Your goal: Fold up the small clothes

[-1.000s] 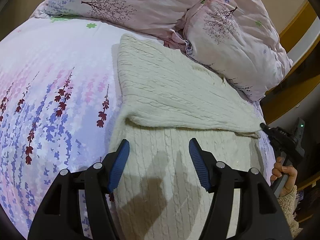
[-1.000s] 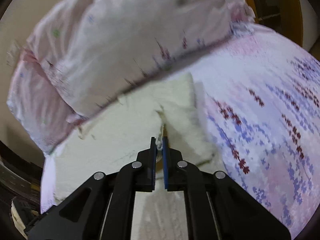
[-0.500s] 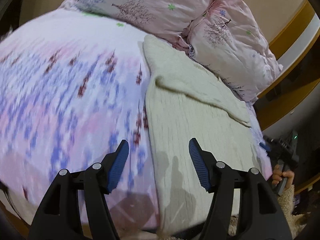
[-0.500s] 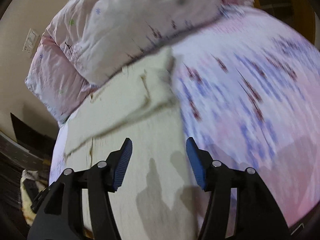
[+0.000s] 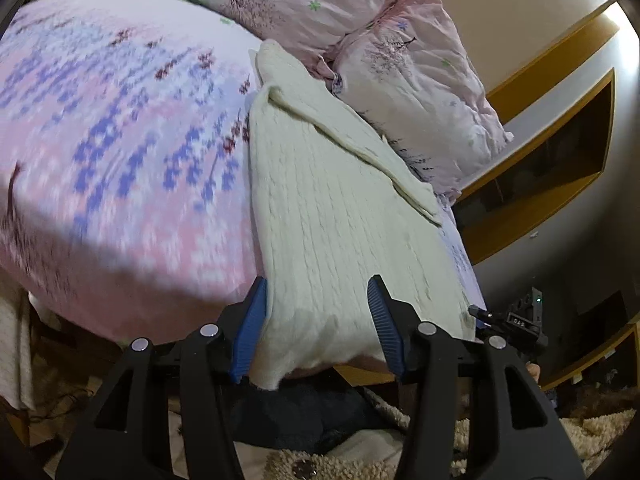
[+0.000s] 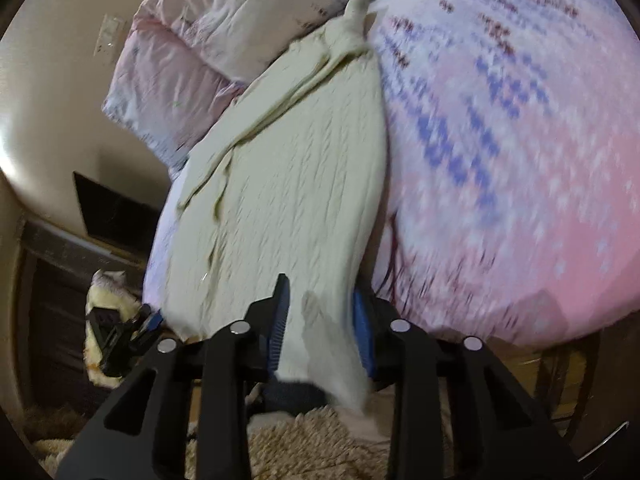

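A cream cable-knit sweater (image 5: 328,208) lies lengthwise on the bed, its far part folded over near the pillows, its near hem hanging over the bed's front edge. My left gripper (image 5: 318,326) is open, its blue pads either side of the hem's left corner. The sweater also shows in the right wrist view (image 6: 304,184). My right gripper (image 6: 320,330) is open, its pads either side of the hem's right corner. Each view shows the other gripper at the opposite side of the hem: the right one (image 5: 508,320), the left one (image 6: 124,328).
The bed has a floral pink and purple sheet (image 5: 120,152). Two pink floral pillows (image 5: 400,48) lie at the head beside the sweater. A shaggy beige rug (image 6: 312,440) and dark clothing (image 5: 304,412) lie on the floor below the bed edge. Wooden furniture (image 5: 540,184) stands beyond.
The right gripper let go of the folded sleeve and opened. Both grippers pulled back and down to the sweater's near hem at the bed's front edge.
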Action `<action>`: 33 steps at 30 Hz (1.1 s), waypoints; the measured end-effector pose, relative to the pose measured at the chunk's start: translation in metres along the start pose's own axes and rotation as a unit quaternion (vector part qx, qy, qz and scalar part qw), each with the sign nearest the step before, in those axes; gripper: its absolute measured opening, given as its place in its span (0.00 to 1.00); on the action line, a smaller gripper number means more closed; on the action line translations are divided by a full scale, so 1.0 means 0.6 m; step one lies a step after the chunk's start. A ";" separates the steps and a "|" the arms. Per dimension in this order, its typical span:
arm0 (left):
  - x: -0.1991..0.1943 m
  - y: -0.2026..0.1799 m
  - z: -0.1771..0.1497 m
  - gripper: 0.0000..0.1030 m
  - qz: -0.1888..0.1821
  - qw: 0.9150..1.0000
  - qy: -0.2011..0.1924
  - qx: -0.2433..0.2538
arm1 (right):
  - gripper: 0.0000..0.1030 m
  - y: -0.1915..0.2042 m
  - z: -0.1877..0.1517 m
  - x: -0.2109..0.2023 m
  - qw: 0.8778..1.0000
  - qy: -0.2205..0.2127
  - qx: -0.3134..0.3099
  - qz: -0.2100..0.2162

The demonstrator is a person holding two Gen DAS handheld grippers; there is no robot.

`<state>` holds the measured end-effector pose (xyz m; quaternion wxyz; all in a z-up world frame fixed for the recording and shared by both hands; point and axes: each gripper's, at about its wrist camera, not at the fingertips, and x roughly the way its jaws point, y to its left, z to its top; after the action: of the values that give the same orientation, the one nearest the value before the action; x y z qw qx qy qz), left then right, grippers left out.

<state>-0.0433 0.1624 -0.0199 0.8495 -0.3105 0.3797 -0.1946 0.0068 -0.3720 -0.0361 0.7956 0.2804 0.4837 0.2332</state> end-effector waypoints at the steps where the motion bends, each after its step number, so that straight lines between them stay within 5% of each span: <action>1: 0.001 0.002 -0.008 0.51 -0.001 1.000 0.006 -0.003 | 0.25 0.000 -0.008 -0.001 1.000 0.005 -0.001 0.006; 11: 0.035 0.015 -0.037 0.47 0.010 0.999 0.042 -0.019 | 0.23 0.018 -0.045 -0.005 0.999 0.027 -0.027 -0.008; 13: 0.044 0.018 -0.038 0.40 0.007 0.998 0.053 -0.024 | 0.21 0.020 -0.048 0.001 0.999 0.031 -0.026 -0.011; 16: 0.050 0.023 -0.042 0.14 -0.006 0.997 0.066 -0.035 | 0.07 0.022 -0.052 0.009 0.999 0.035 -0.034 -0.022; 17: 0.049 0.021 -0.042 0.07 -0.007 0.997 0.068 -0.033 | 0.07 0.025 -0.052 0.006 0.999 0.029 -0.040 -0.022; 25: 0.011 -0.029 0.003 0.05 0.004 0.999 0.023 0.031 | 0.06 0.091 -0.014 -0.053 0.990 -0.075 -0.114 -0.025; 33: 0.002 -0.083 0.117 0.05 0.033 0.995 -0.048 0.084 | 0.06 0.158 0.044 -0.080 0.962 -0.186 -0.187 -0.067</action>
<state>0.0068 0.1518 0.0497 0.8957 -0.2350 0.3304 -0.1826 0.0006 -0.3390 0.0682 0.9236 0.1316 0.2930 0.2093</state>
